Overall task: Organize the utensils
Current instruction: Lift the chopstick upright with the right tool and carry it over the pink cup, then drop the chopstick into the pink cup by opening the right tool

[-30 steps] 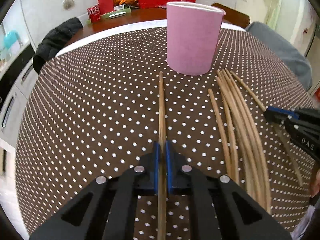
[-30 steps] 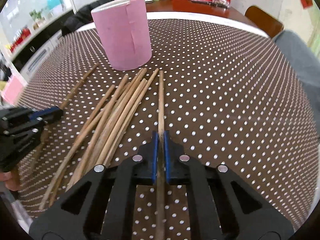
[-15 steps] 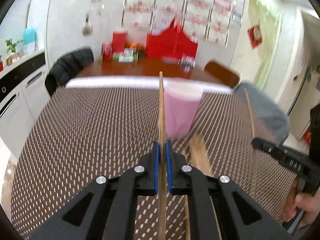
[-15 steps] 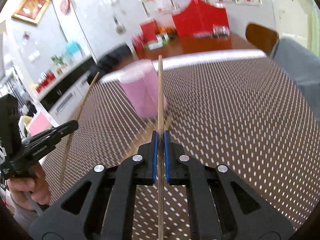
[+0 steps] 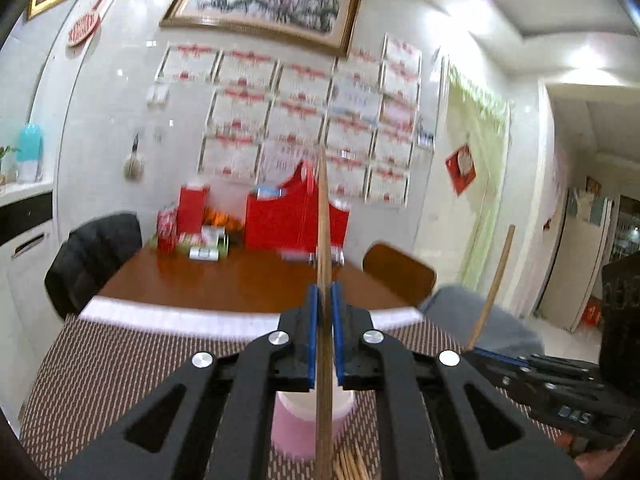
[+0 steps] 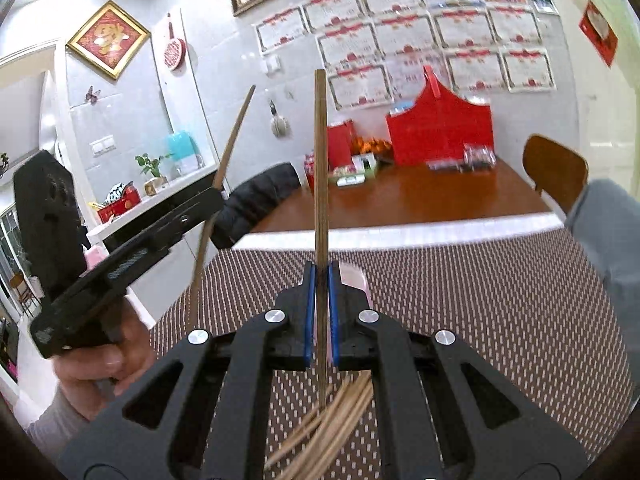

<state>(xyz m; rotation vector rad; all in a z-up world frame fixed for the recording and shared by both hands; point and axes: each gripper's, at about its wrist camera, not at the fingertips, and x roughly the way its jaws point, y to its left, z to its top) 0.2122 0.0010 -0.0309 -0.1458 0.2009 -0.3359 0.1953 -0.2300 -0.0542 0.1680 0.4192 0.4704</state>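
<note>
Both grippers are raised above the tabletop (image 6: 500,300), each carrying one chopstick held roughly upright. The left gripper (image 5: 325,336) has its fingers (image 5: 313,336) clenched on a chopstick (image 5: 324,216) whose upper end rises well above the fingers and whose lower end runs down across the pink cup (image 5: 308,420) in the left wrist view. The right gripper (image 6: 320,312) is likewise clamped on a second chopstick (image 6: 320,160), with the cup's pink rim (image 6: 354,276) showing just behind its fingers. Each gripper appears in the other's view, the left one at (image 6: 132,252) and the right one at (image 5: 560,384), so the two stand near each other above the cup. The remaining loose chopsticks (image 6: 340,412) lie in a bundle on the dotted cloth beside the cup's base. Judgement: the step in hand is carrying the picked chopsticks to the cup, with insertion not yet done. The next move calls for centring each lower tip over the cup's mouth, lowering it inside the rim, and only then releasing the fingers. Whether either tip is already over the opening cannot be told, since the grippers' bodies hide most of the mouth. Motion blur limits finer reading.
</note>
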